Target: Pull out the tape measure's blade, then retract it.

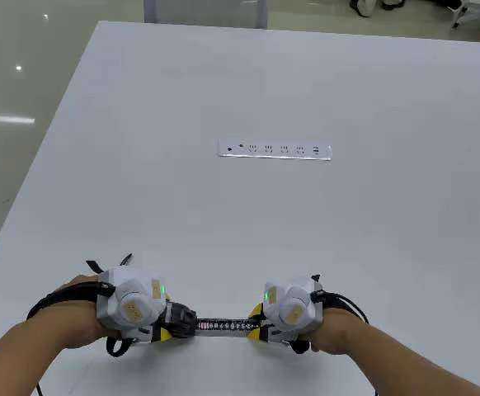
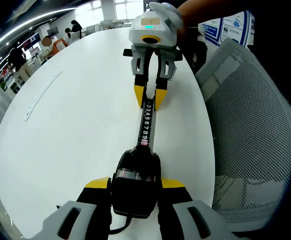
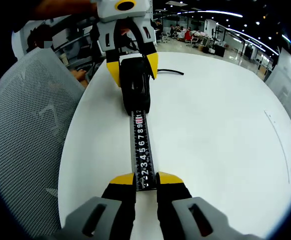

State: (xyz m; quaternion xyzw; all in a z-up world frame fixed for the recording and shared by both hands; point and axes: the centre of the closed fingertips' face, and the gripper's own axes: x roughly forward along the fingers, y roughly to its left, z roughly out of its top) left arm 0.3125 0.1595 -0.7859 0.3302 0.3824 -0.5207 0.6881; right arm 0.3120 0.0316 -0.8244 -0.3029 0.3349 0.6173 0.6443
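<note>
Head view: the tape measure's case (image 1: 182, 320) is at the near edge of the tabletop (image 1: 306, 223), clamped in the left tongs (image 1: 167, 330), with a short blade (image 1: 223, 326) running to the right tongs (image 1: 256, 323). Left gripper view: the case looks hard, compact and light, best gripped across its flat sides, as now. Right gripper view: these tongs pinch the blade's end, thin springy steel likely to snap back if released.

- Left tongs (image 1: 174, 323): rounded pale grey housing with a tan square patch and a small green light on top
- Right tongs (image 1: 259, 323): matching pale grey housing, tan patch, green light
- Both pairs of jaws are grey, ending in yellow wedge tips
- Black cables (image 1: 345, 304) loop out behind each housing
</note>
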